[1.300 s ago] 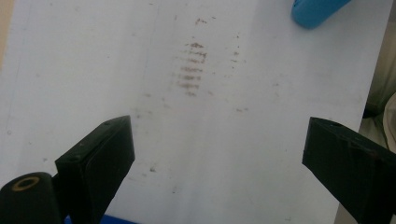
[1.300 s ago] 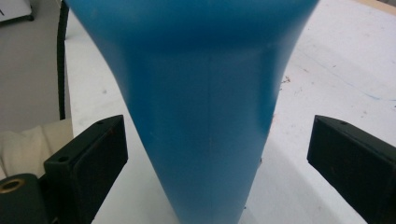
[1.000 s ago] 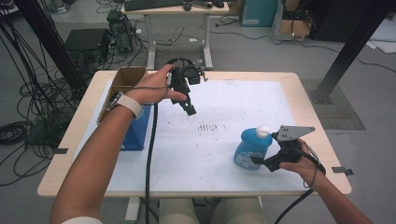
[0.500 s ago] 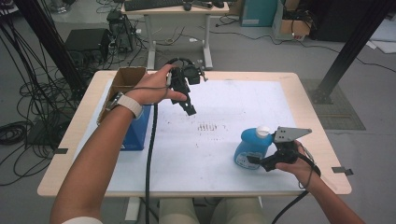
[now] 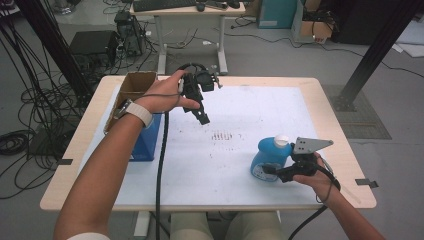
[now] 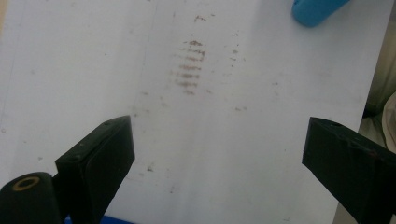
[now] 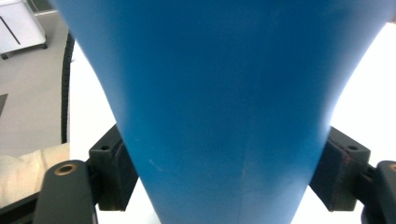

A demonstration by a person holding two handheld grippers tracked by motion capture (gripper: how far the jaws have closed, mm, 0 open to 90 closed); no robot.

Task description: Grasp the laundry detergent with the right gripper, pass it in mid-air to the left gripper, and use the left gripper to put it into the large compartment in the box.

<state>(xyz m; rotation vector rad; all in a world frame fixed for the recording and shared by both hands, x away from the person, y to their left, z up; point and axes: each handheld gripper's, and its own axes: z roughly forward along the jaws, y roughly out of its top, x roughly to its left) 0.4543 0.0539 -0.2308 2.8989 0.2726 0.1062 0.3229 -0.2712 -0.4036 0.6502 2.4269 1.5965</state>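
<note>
A blue bottle (image 5: 269, 159) with a white cap (image 5: 281, 141) stands on the white sheet at the near right of the table. My right gripper (image 5: 274, 172) reaches it from the right, low on its body. In the right gripper view the bottle (image 7: 224, 93) sits between the jaws, and both pads (image 7: 116, 177) press on its sides; the jaws have just been closing on it. My left gripper (image 5: 202, 116) hangs above the middle of the table, pointing down, open with nothing in it (image 6: 219, 149). The bottle's edge (image 6: 317, 9) appears far off in the left gripper view.
An open cardboard box (image 5: 135, 87) sits at the table's far left, with a blue box (image 5: 147, 140) in front of it. A brown smudge (image 5: 222, 135) marks the white sheet (image 5: 240, 105). Cables and a desk (image 5: 190, 10) lie beyond the far edge.
The right gripper's jaws have drawn in around the blue bottle's base. The left hand and its gripper have stayed where they were.
</note>
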